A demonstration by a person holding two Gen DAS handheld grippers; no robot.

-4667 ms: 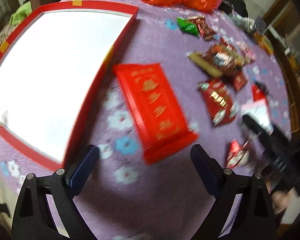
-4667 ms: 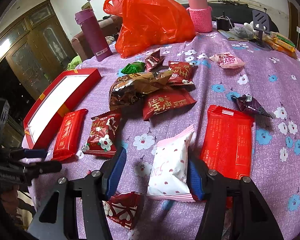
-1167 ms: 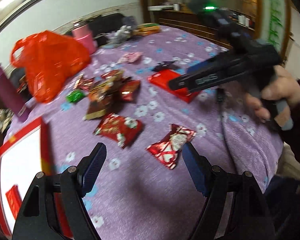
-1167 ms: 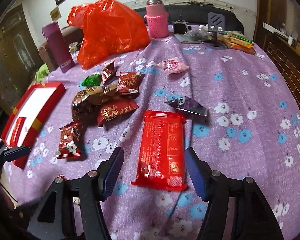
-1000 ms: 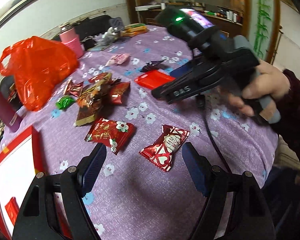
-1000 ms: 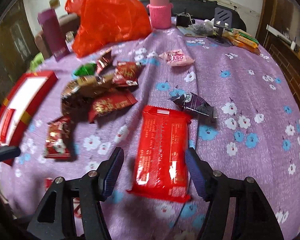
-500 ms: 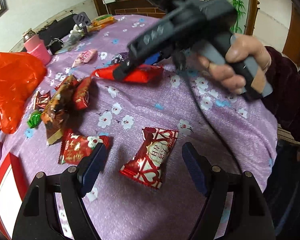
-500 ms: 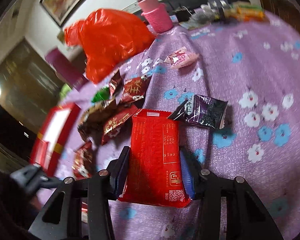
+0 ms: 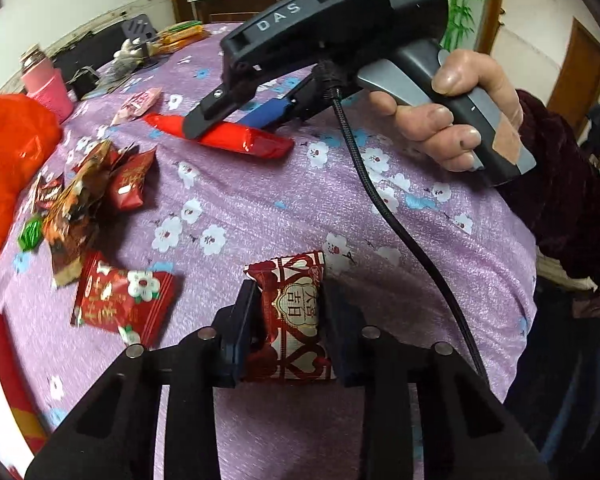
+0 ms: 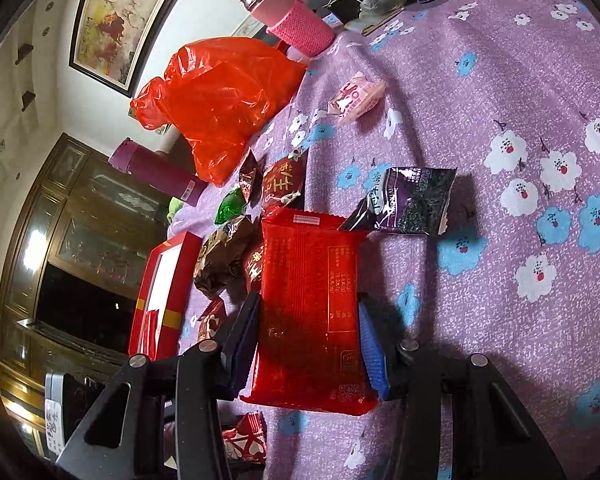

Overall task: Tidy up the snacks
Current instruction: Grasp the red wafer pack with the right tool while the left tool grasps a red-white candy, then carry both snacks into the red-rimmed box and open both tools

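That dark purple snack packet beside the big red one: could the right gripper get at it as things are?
Probably not yet: the right gripper is shut on the big red packet, whose far corner touches the purple packet.

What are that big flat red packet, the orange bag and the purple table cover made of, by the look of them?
Red packet: looks like glossy plastic film, with bright glints, a crimped zigzag end seal and printed text.
Orange bag: thin, shiny, slightly see-through plastic, judging by its crinkles and highlights.
Table cover: seems a matte woven or textured cloth with printed flowers; it could be embossed vinyl.
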